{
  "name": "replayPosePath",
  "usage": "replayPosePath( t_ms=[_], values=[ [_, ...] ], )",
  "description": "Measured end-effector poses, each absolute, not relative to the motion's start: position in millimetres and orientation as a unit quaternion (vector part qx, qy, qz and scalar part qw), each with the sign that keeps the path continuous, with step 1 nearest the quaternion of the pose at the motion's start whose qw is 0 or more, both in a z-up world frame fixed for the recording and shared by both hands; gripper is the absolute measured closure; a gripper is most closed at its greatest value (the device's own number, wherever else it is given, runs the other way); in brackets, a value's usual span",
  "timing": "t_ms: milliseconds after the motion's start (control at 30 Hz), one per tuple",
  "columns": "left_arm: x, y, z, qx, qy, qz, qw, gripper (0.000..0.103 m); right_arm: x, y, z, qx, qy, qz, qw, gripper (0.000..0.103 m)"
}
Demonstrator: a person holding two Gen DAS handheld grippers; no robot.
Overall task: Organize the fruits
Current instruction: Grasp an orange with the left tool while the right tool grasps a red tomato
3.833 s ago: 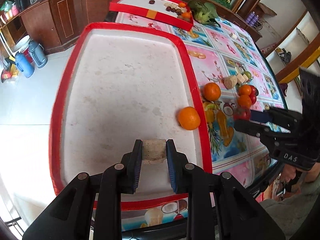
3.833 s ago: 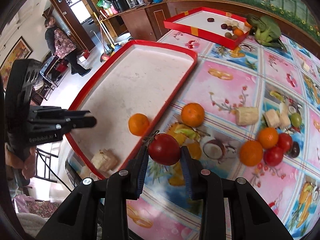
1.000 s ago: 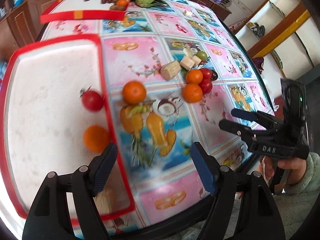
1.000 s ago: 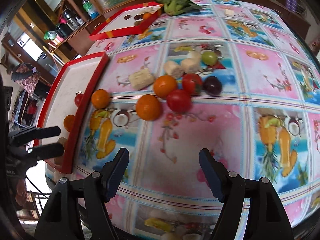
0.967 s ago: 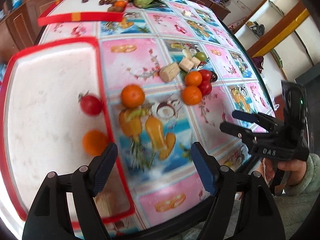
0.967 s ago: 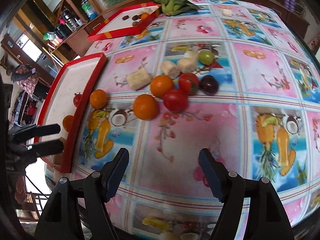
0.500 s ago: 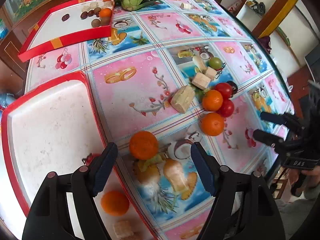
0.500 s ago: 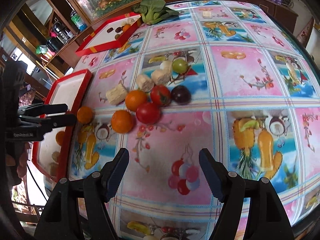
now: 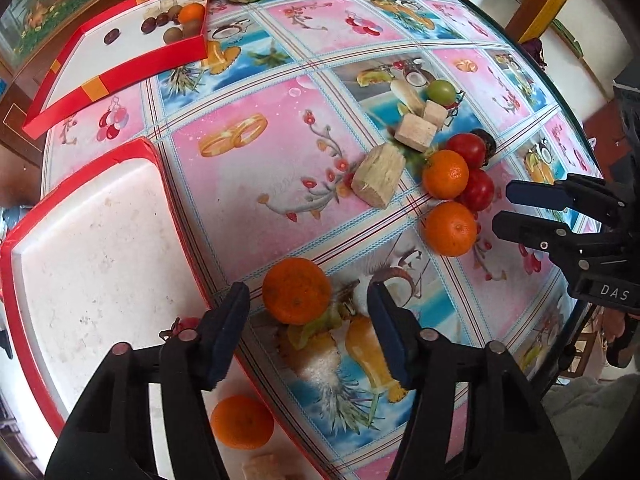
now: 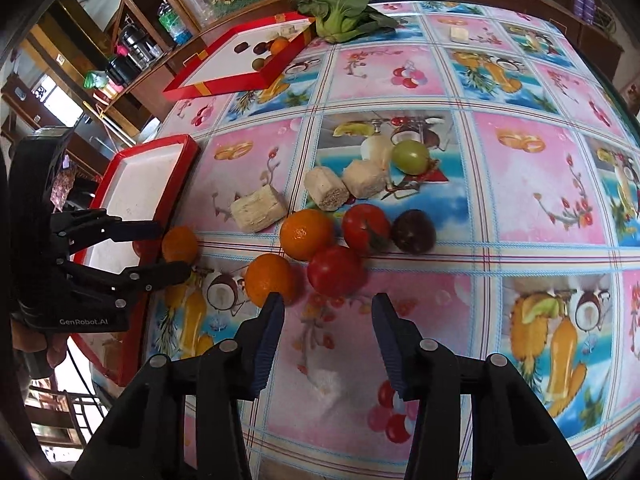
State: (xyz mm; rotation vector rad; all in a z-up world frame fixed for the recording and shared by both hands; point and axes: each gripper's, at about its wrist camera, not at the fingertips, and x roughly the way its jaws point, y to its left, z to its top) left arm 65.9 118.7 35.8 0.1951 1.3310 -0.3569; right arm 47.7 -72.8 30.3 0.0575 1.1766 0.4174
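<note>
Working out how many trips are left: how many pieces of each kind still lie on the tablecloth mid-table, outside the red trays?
Oranges: 3
Red tomatoes: 2
Dark plum: 1
Green fruit: 1
Pale cut chunks: 4
Total: 11

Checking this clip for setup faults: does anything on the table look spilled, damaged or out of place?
Nothing spilled or broken. The loose fruit sits bunched mid-table, unsorted. One orange lies just outside the near red tray, between the open left tongs. A leafy green vegetable lies beside the far tray, odd among fruit.
</note>
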Motion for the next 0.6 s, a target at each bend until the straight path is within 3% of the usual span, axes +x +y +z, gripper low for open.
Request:
replayPosePath(
  t_ms=[67,200,600],
  values=[
    [67,119,33,0.091,0.612,-0.162,0.769,0.049,52,-69,27,0.025,0.553,0.194,0.81,0.056],
    [67,116,29,0.094,0.612,-0.159,0.769,0.069,57,-64,23,0.019,0.555,0.193,0.809,0.056],
    [41,106,28,0.03,0.623,-0.196,0.756,0.069,64,-67,21,0.035,0.556,0.183,0.81,0.063]
  ],
)
